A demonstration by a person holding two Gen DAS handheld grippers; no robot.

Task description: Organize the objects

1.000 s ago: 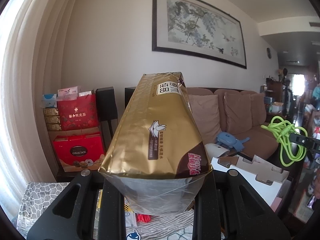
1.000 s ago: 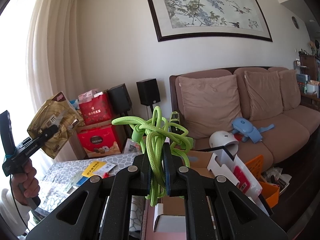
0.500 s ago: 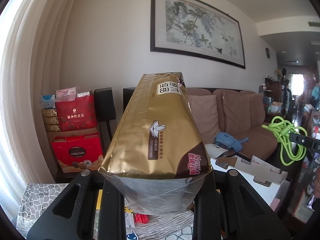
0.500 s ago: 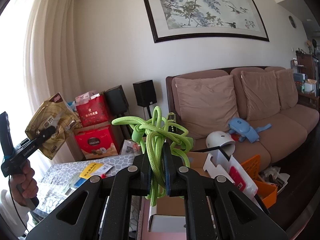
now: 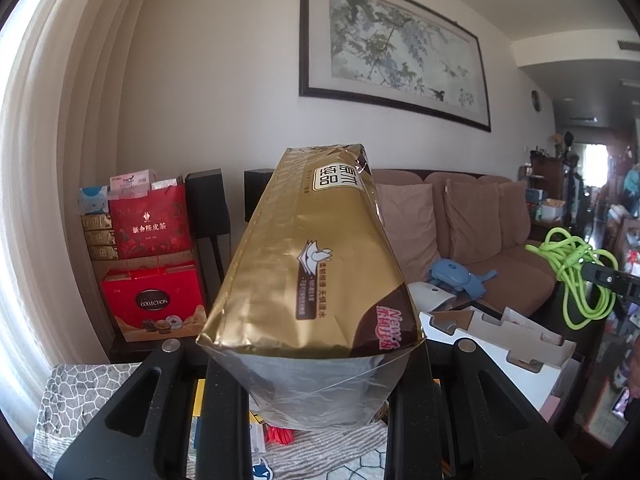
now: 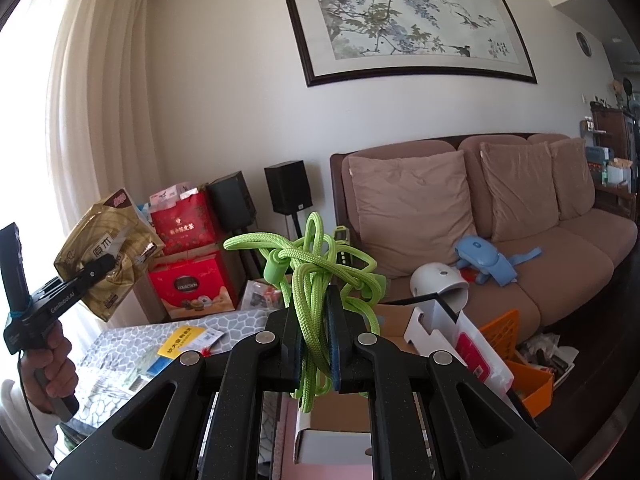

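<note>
The left hand-held gripper [image 5: 318,392] is clamped on the clear bottom end of a gold foil bag [image 5: 316,264], held in the air above the table [image 5: 72,392]. The right hand-held gripper [image 6: 316,344] is pinched together on a tangled green rope [image 6: 316,276], whose loops spill toward twelve o'clock over a cardboard box [image 6: 384,320]. Both loads look precarious: the slick foil could slide out of the jaws if tilted, and a dangling rope loop could snag the box flaps or the left gripper at nine o'clock.

Bright window glare at left; fisheye edges bend, perhaps soft.
</note>
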